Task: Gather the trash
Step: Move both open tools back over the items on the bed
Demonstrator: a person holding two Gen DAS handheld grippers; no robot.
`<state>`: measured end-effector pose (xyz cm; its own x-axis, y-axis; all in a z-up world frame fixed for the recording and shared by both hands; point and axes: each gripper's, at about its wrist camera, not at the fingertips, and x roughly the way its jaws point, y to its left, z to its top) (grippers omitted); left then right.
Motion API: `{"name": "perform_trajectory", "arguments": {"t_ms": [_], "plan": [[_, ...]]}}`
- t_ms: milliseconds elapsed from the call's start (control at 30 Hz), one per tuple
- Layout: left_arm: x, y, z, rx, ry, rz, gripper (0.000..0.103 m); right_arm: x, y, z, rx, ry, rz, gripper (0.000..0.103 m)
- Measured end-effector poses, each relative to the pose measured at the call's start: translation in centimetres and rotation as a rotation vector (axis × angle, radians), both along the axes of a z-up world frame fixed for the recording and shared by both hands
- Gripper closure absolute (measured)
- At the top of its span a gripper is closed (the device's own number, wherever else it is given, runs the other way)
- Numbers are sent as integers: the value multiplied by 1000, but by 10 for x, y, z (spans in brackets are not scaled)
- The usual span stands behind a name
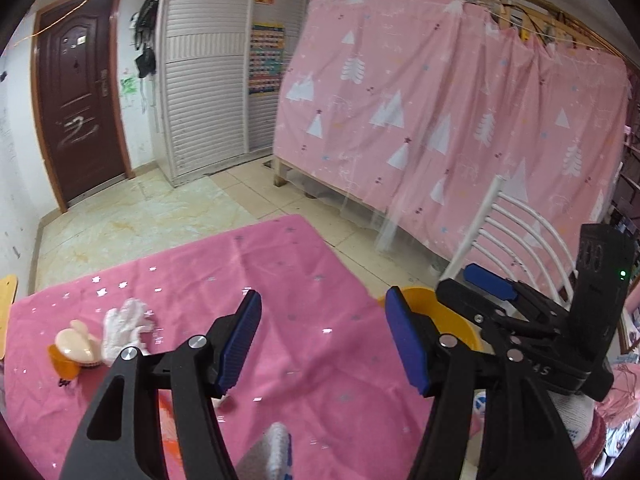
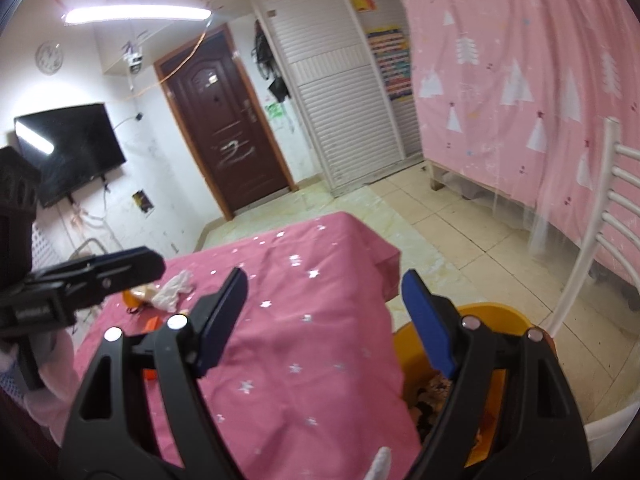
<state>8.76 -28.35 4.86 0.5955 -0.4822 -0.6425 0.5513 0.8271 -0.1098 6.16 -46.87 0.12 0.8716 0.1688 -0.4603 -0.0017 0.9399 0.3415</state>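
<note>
A crumpled white tissue [image 1: 122, 330] lies at the left of the pink tablecloth [image 1: 300, 320], beside a cream shell-like piece [image 1: 74, 344] on an orange wrapper [image 1: 62, 364]. The tissue also shows in the right wrist view [image 2: 174, 288]. More orange scraps [image 2: 153, 323] lie near. A yellow bin [image 2: 500, 316] holding trash stands right of the table; its rim shows in the left wrist view [image 1: 424, 296]. My left gripper [image 1: 324, 344] is open and empty above the cloth. My right gripper [image 2: 328, 320] is open and empty over the table's right edge, by the bin.
A white chair [image 1: 504, 232] stands behind the bin, before a pink curtain [image 1: 440, 100]. A brown door [image 2: 224, 120], white cabinets [image 2: 340, 100] and a wall television [image 2: 68, 148] are at the back. Tiled floor [image 2: 460, 232] lies beyond the table.
</note>
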Motion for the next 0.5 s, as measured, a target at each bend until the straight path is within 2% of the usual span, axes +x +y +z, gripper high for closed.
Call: {"name": "perform_trajectory", "arguments": {"t_ms": [500], "plan": [[52, 131, -3, 8, 20, 231, 46, 46, 96, 6, -78, 44, 168, 26]]}}
